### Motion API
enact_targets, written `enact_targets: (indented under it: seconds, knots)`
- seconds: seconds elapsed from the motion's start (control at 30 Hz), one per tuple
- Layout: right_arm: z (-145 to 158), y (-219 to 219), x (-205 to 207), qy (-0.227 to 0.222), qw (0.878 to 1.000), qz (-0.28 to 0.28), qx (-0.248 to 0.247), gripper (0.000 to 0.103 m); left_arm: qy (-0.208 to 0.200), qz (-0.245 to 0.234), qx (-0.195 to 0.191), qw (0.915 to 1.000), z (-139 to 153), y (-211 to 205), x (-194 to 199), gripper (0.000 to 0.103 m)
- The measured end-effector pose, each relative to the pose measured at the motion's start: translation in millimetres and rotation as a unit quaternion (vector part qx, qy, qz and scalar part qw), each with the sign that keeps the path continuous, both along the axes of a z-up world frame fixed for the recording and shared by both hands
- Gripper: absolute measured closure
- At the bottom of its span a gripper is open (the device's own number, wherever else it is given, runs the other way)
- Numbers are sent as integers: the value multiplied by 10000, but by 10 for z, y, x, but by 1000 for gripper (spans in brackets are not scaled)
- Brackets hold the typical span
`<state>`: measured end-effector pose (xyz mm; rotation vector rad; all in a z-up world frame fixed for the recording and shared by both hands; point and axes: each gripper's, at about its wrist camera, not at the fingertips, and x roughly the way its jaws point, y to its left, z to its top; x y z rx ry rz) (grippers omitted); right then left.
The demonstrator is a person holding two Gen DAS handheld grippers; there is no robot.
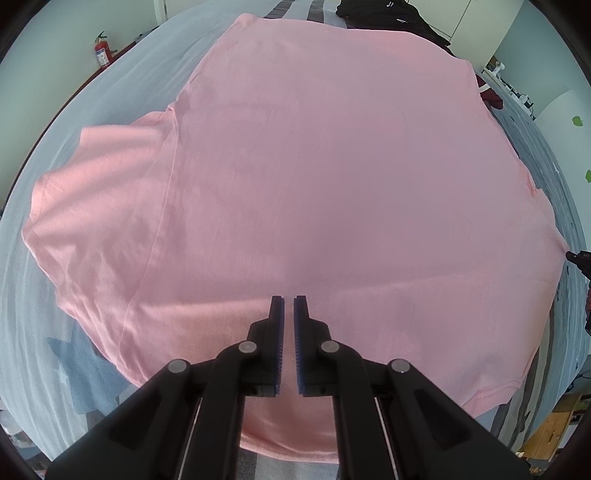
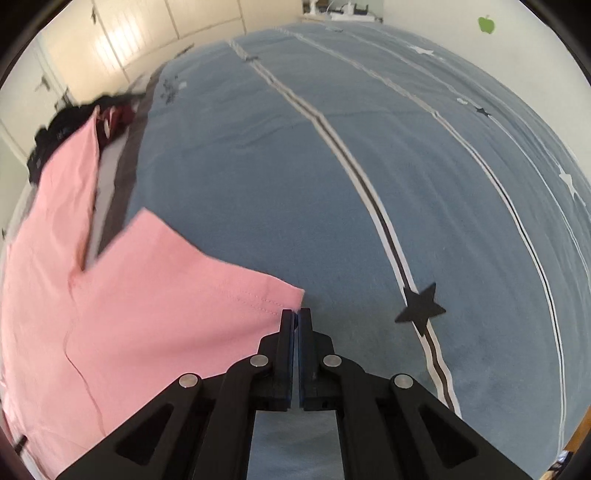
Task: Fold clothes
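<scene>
Jaws on my left gripper (image 1: 289, 301) stand a narrow slit apart, holding nothing, poised over the pink T-shirt (image 1: 314, 177), which lies spread flat, sleeves out, on the blue striped bedcover (image 2: 258, 166). My right gripper (image 2: 296, 314) has its jaws pressed nearly together at the hemmed tip of the shirt's sleeve (image 2: 207, 280); a sliver of cloth seems caught between them, though I cannot tell for sure, since the corner ends right at the fingertips.

From where I sit, the risk is on the right: with so little fabric in the bite, if any, the sleeve corner could slip free once pulled, dropping back crooked and creasing the fold. A pull on one side alone could also drag the whole shirt across the cover, rumpling the smooth body panel under my left gripper.

The shirt's body fills the left wrist view ahead of and beneath the left jaws. In the right wrist view it lies to the left of the jaws, only the sleeve tip reaching them. Dark clothes (image 1: 388, 14) sit heaped beyond the shirt's far edge.
</scene>
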<state>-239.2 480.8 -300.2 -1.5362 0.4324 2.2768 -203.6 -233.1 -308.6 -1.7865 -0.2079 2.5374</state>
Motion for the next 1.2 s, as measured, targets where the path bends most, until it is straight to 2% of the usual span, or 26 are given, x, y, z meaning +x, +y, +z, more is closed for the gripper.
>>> enact_targets:
  seconds: [0.1,0.17,0.2,0.33,0.4,0.47,0.53,0.63,0.73,0.9,1.1,1.2]
  knots:
    - [-83,53,112,-227,9992,-328,75,97,10,6,-14,10000,23,-43,43,101]
    - [-39,55,213,-93,9984,-555,-90,83,38,-13,-38,10000,62,-70,90,101]
    - [3,27,270,9,9981,-593,-141,83,59,-29,-46,10000,85,-82,122,98]
    - [233,-468,571,395,9986,25,-339,82,75,-16,6,10000,144,-117,335,85]
    - [283,-856,735,412,9969,425,-511,81,94,27,-24,9999,141,-6,609,77]
    - [287,-1192,859,409,9940,743,-685,76,64,118,-24,9999,147,61,665,72]
    - [220,-1444,926,383,9911,956,-838,74,-22,332,22,9994,112,11,734,70]
    - [51,-1689,1004,165,9902,970,-989,74,-116,665,71,9977,68,-68,904,66]
    - [-119,-1934,1082,-54,9886,983,-1139,74,-258,1006,333,9940,-35,-193,986,60]
    - [-185,-2072,1190,-29,9866,815,-1413,73,-259,1111,481,9923,-90,-242,1095,54]
    - [-179,-2173,1162,-13,9829,905,-1605,73,-197,1185,514,9914,-67,-323,1153,54]
    - [-187,-2079,1126,50,9841,619,-1665,73,-149,1322,449,9901,-42,-437,1167,54]
